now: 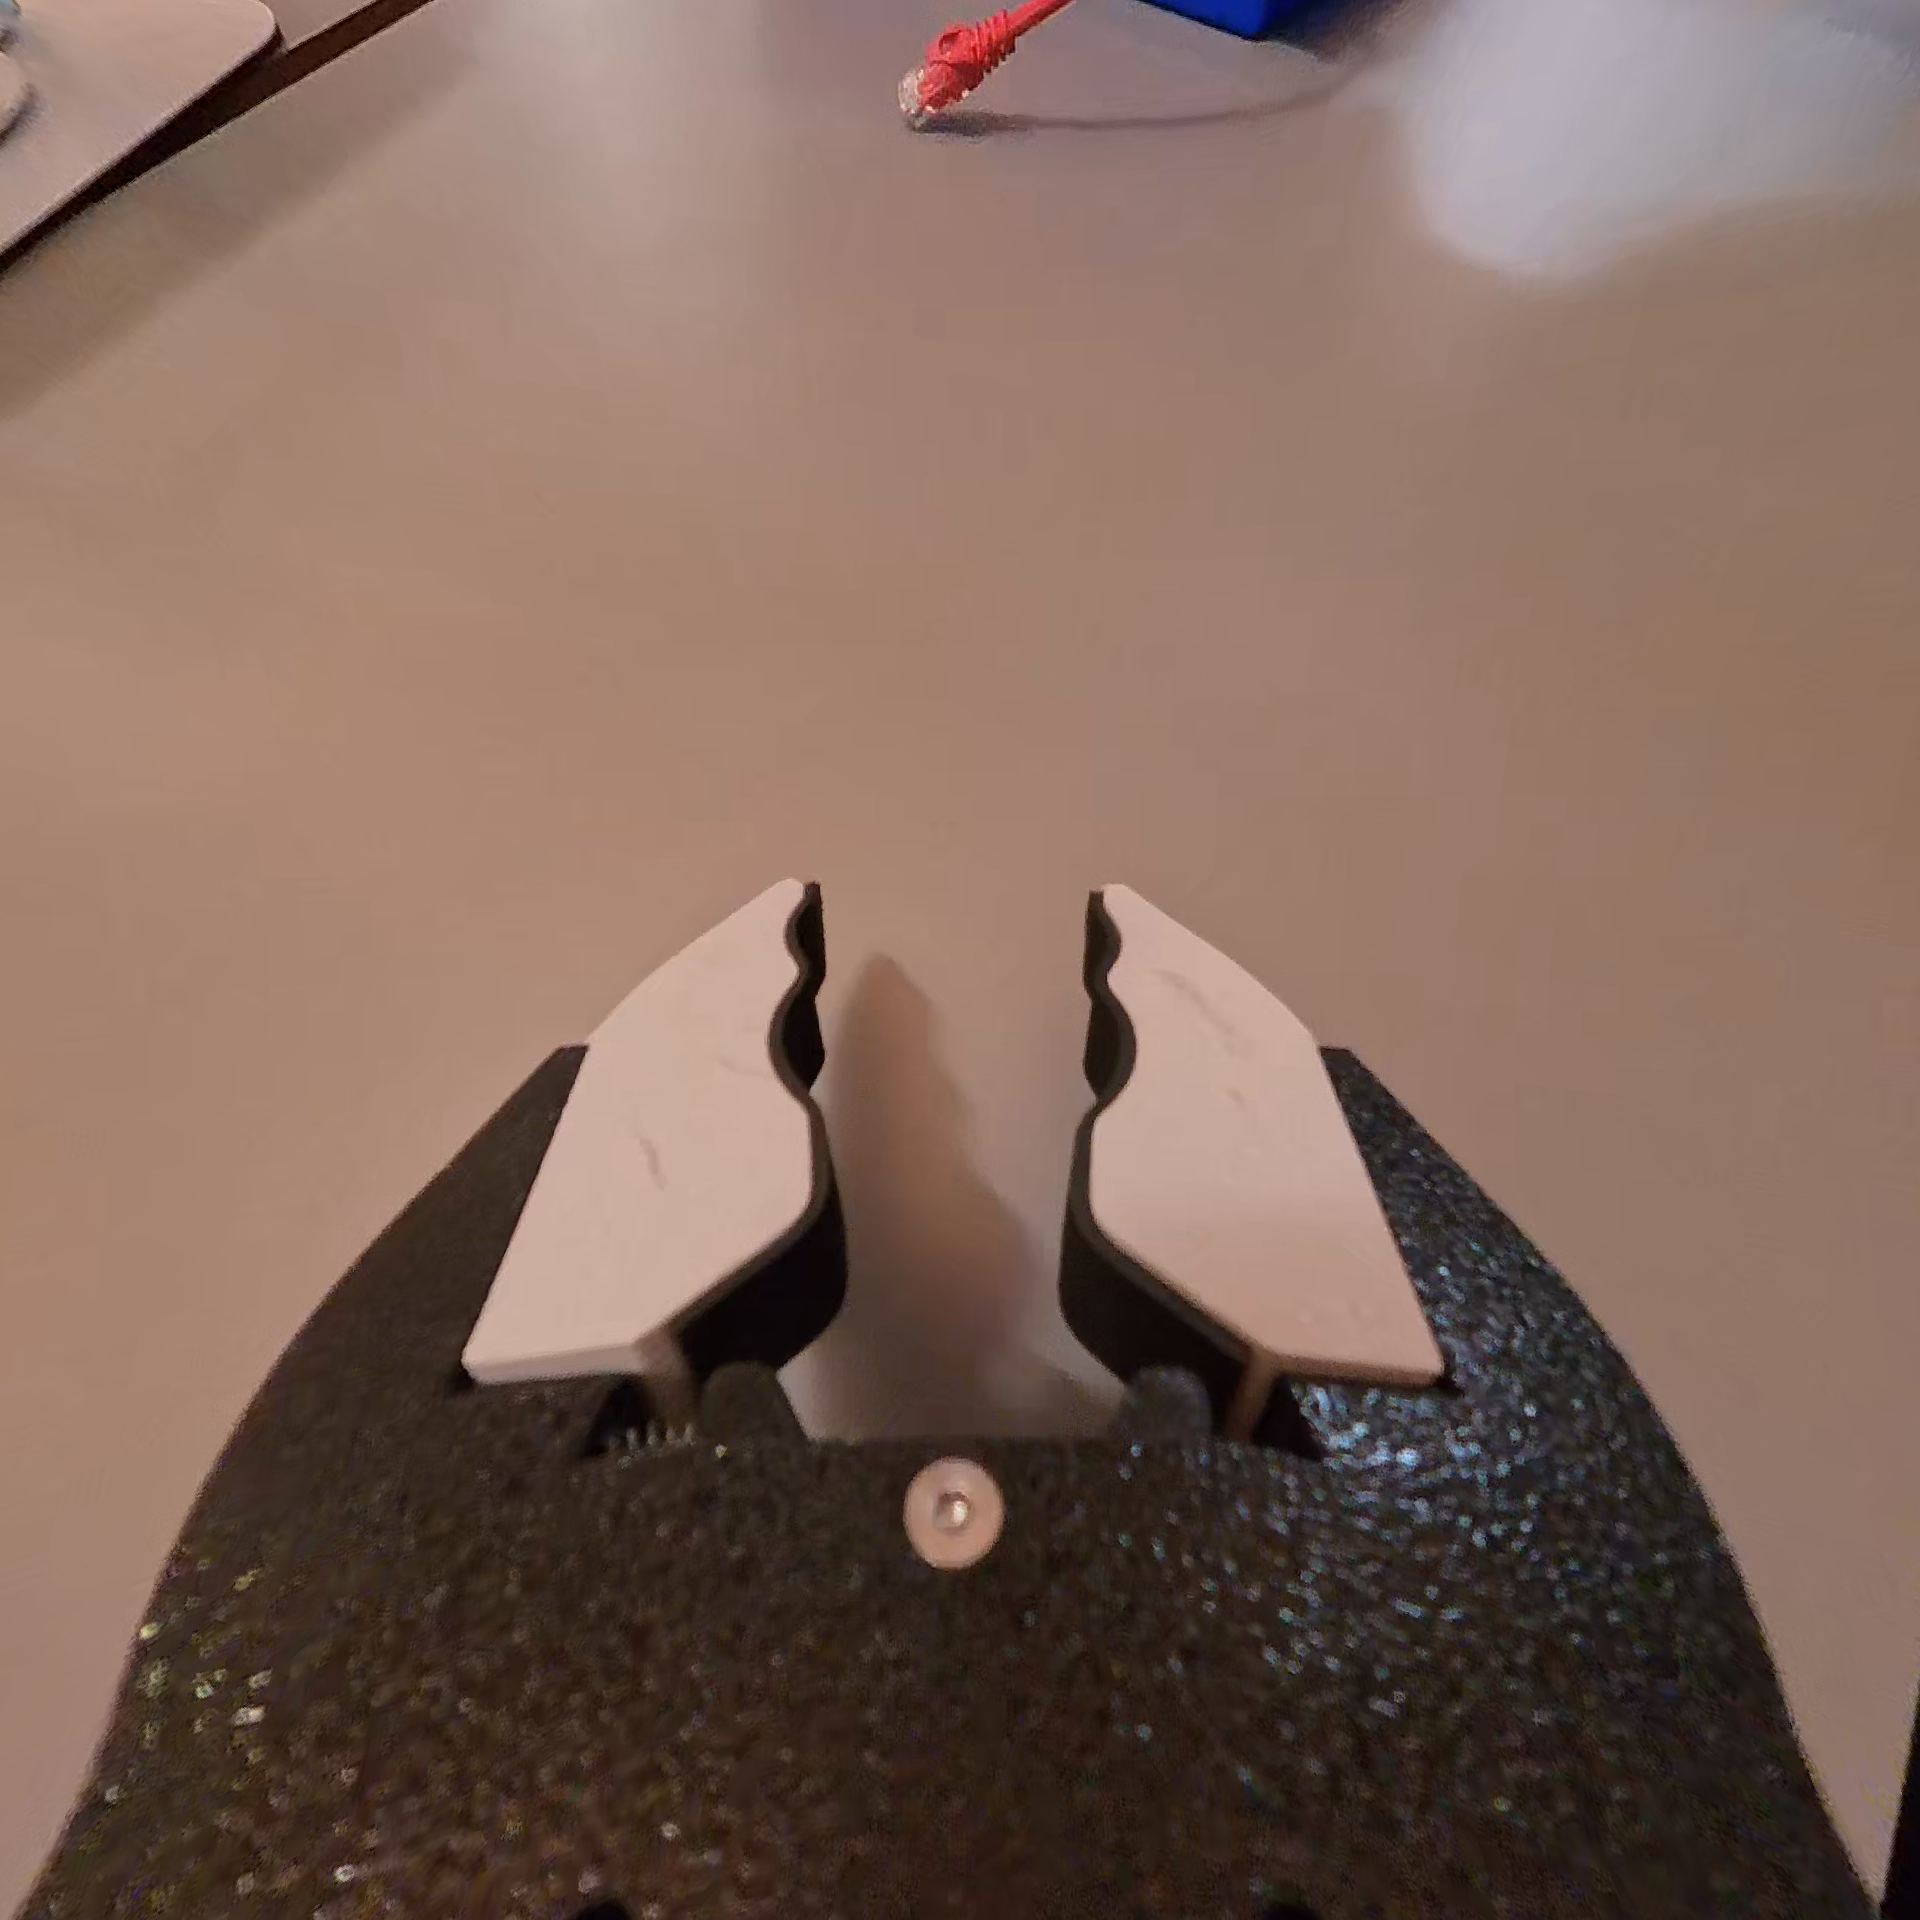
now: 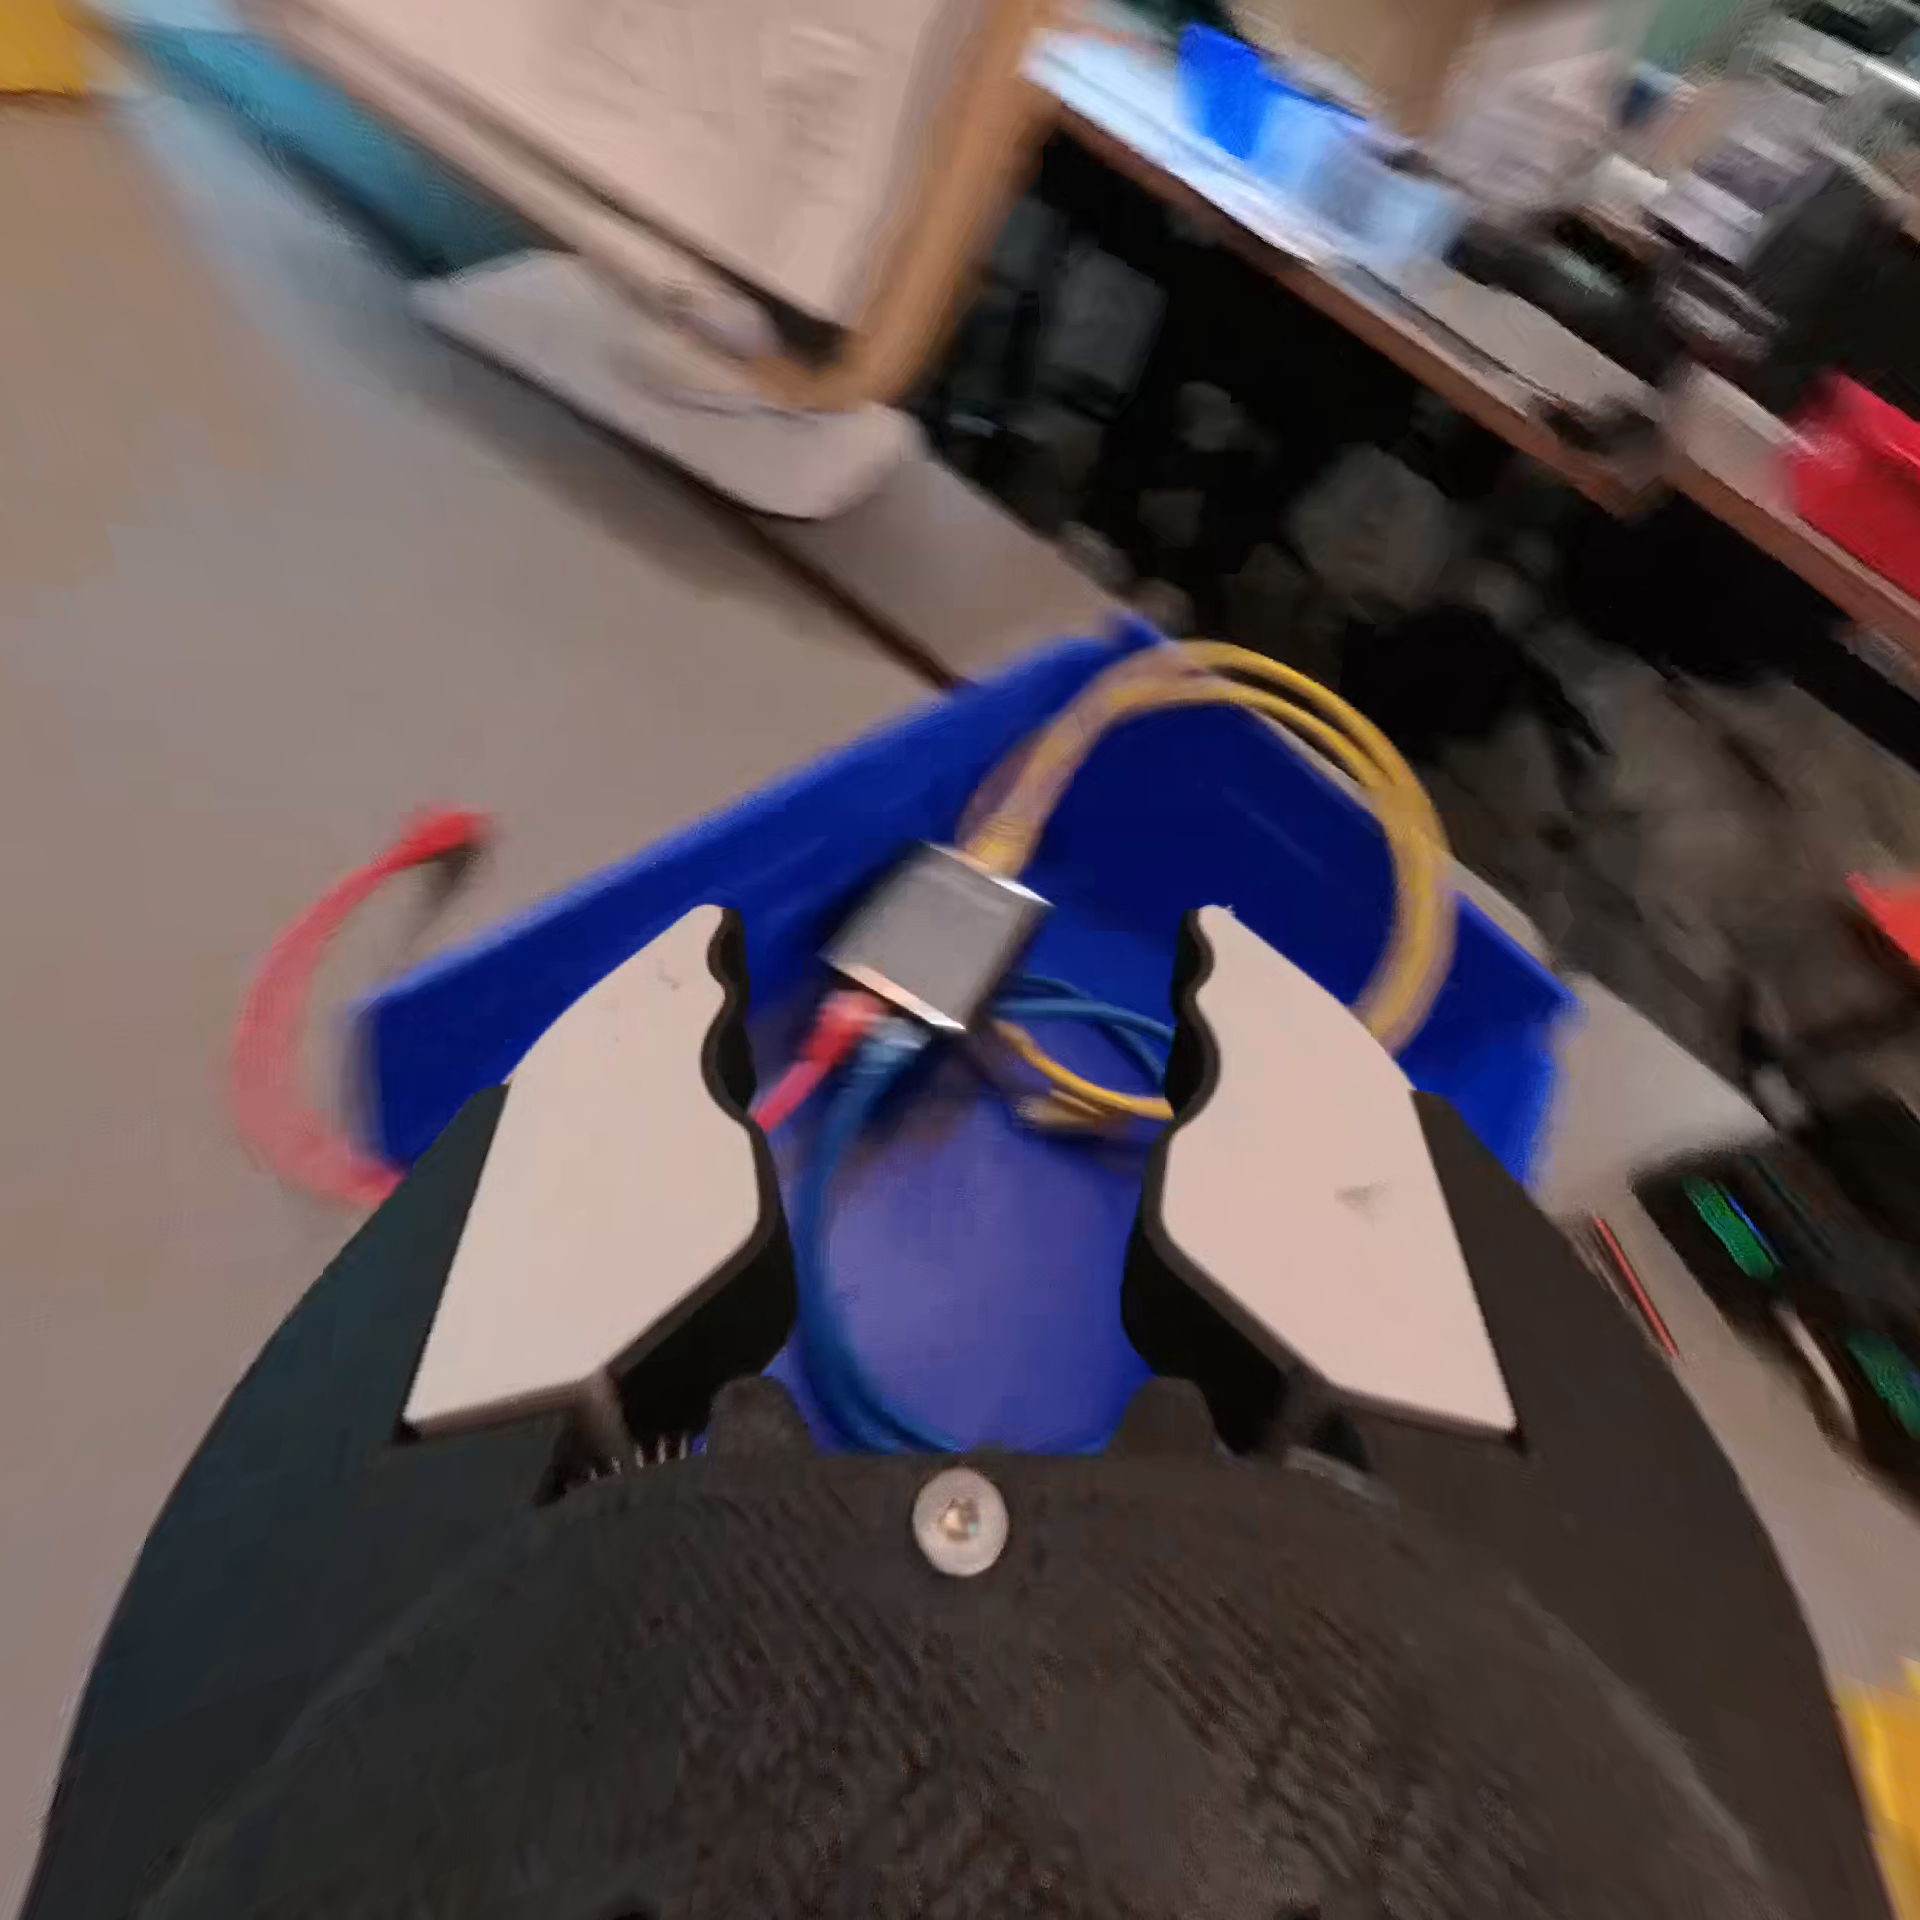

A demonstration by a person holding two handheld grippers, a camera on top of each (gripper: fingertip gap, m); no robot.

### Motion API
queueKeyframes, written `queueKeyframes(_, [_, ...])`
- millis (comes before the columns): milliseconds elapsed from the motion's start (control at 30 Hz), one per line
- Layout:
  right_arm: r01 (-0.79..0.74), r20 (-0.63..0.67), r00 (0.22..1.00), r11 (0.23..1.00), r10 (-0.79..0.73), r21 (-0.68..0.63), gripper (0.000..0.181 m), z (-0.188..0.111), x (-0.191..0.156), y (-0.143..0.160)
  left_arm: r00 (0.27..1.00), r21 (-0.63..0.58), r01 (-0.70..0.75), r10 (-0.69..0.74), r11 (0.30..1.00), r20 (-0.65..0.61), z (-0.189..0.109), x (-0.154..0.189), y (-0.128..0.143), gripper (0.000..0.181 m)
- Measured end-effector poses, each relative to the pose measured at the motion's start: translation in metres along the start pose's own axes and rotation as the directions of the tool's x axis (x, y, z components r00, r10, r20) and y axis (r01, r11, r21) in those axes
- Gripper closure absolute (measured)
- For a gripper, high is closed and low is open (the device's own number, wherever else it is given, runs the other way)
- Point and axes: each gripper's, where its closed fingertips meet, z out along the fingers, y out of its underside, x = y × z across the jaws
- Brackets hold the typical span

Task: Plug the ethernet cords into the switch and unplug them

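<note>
A small grey metal switch lies in a blue bin. Yellow cords run into its far side. A blue cord and a red cord meet its near side. The red cord loops out of the bin over the table. Its loose red plug lies on the table far ahead of my left gripper, which is open and empty above bare table. My right gripper is open and empty, just above the bin in front of the switch. The right wrist view is blurred.
The grey table spreads ahead of the left gripper. A flat grey board lies at the far left. A corner of the blue bin shows at the top. Beyond the table edge stands a cluttered workbench with bins. A black box sits right of the bin.
</note>
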Motion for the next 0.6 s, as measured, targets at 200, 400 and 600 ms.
queueKeyframes(200, [0.407, 0.427, 0.827, 0.913, -0.366, -0.006, 0.118, -0.025, -0.139, 0.026, 1.000, -0.018, -0.015, 0.015, 1.000, -0.012, 0.011, 0.004, -0.004, 0.134])
queueKeyframes(400, [0.515, 0.156, 0.851, 0.855, -0.502, -0.056, 0.156, -0.004, -0.125, 0.048, 0.998, -0.053, -0.056, 0.055, 0.997, -0.022, 0.021, 0.012, -0.005, 0.134])
queueKeyframes(600, [0.564, 0.161, 0.821, 0.822, -0.547, -0.081, 0.176, -0.004, -0.127, 0.052, 0.997, -0.075, -0.076, 0.075, 0.994, -0.022, 0.022, 0.016, -0.002, 0.135])
